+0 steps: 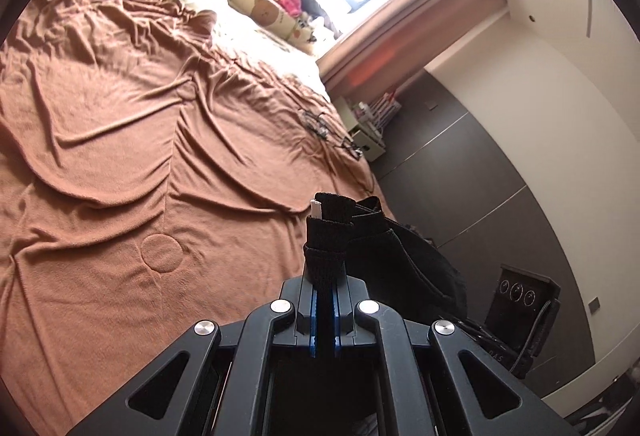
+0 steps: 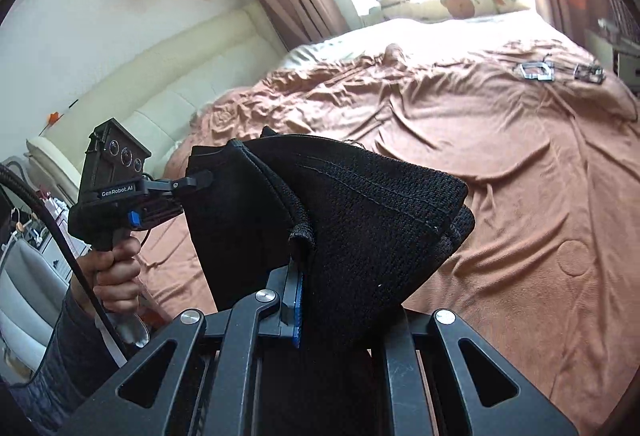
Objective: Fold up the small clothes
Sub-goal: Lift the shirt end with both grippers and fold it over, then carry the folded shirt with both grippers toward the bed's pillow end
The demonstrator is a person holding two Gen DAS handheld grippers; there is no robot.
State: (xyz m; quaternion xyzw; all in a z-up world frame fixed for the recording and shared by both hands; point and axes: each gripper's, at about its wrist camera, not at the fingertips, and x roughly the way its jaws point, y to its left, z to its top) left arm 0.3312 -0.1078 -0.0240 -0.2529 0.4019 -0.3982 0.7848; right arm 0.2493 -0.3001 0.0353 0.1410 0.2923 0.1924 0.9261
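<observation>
Black knit garment (image 2: 360, 211) held aloft above the brown bedspread (image 2: 500, 171), left hand-held gripper (image 1: 325, 268) and right hand-held gripper (image 2: 316, 276) each pinching an edge; best lowered flat onto the bedspread, corners kept level, before creasing.

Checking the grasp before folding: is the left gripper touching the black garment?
Touching. The left wrist view shows the left gripper shut on the black garment.
</observation>
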